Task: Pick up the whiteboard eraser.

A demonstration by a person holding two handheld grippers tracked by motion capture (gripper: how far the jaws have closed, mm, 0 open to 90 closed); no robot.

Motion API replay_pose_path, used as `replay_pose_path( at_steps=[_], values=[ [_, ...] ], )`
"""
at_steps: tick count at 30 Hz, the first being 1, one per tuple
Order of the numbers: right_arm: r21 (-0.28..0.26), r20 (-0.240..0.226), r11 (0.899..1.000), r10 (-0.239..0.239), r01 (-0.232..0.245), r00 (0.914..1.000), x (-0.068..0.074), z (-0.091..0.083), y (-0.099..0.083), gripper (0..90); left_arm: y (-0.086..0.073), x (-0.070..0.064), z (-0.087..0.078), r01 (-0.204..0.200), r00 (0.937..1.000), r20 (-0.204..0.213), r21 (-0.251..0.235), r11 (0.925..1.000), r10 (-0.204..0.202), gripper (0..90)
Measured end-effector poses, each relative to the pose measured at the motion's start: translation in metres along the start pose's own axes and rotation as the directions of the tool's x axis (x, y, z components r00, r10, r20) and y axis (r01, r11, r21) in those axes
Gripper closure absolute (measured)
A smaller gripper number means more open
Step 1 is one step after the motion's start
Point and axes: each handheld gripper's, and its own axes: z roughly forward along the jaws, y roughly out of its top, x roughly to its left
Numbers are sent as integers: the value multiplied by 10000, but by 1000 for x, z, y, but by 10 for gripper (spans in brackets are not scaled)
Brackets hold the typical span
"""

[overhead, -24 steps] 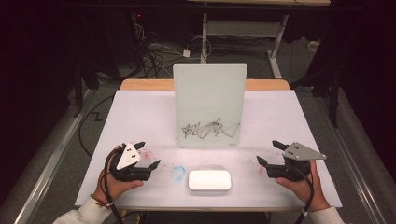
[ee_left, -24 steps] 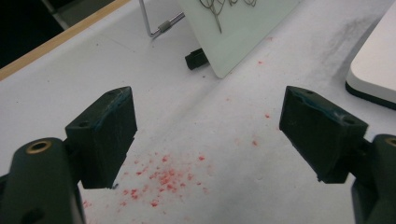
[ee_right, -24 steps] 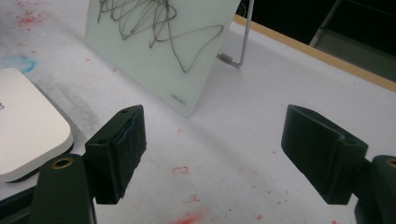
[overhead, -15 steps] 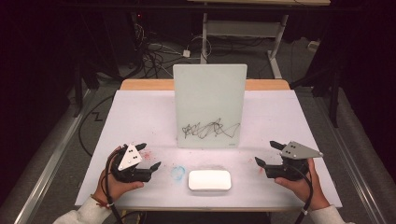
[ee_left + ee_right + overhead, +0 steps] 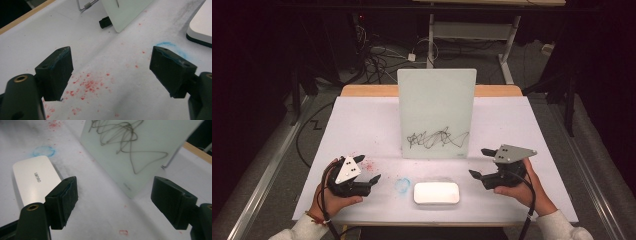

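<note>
A white board (image 5: pixel 437 112) stands upright at the table's middle, with a black scribble (image 5: pixel 437 139) low on its face. In front of it lies a white rectangular eraser block (image 5: pixel 436 192). My left gripper (image 5: pixel 368 169) rests open on the table left of the block, nothing between its jaws. My right gripper (image 5: pixel 478 163) is open to the right of the block, beside the board's lower right corner. The right gripper view has the open gripper (image 5: pixel 115 197) facing the scribbled board (image 5: pixel 140 152), the block (image 5: pixel 35 180) at left. The left gripper (image 5: pixel 112 67) hangs open over the table.
The white table cover (image 5: pixel 362 125) carries red specks (image 5: pixel 87 83) under the left gripper and a blue ring mark (image 5: pixel 402 185) left of the block. A wire stand (image 5: pixel 85 5) props the board from behind. Cables and table legs lie on the dark floor beyond.
My right gripper has shifted a little left and away from the person, closer to the board's corner. The left gripper has hardly moved.
</note>
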Motion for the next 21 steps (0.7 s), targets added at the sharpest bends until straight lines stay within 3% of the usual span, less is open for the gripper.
replay_pose_path(
  at_steps=[6,8,13,21],
  values=[
    [383,-591,9978,-522,545,9969,11,15,10,223,1,-1,1,-87,9999,74,70,9999,86,182],
    [657,-903,9937,-847,908,9923,19,26,14,223,0,-1,1,-102,9999,82,104,9999,101,182],
    [857,-1343,9888,-1098,1219,9848,26,39,20,250,0,0,1,79,9999,144,80,9999,-80,182],
    [1269,-2350,9731,-1590,1925,9589,45,65,33,237,0,-1,2,-16,9998,197,127,9999,13,182]
  ],
)
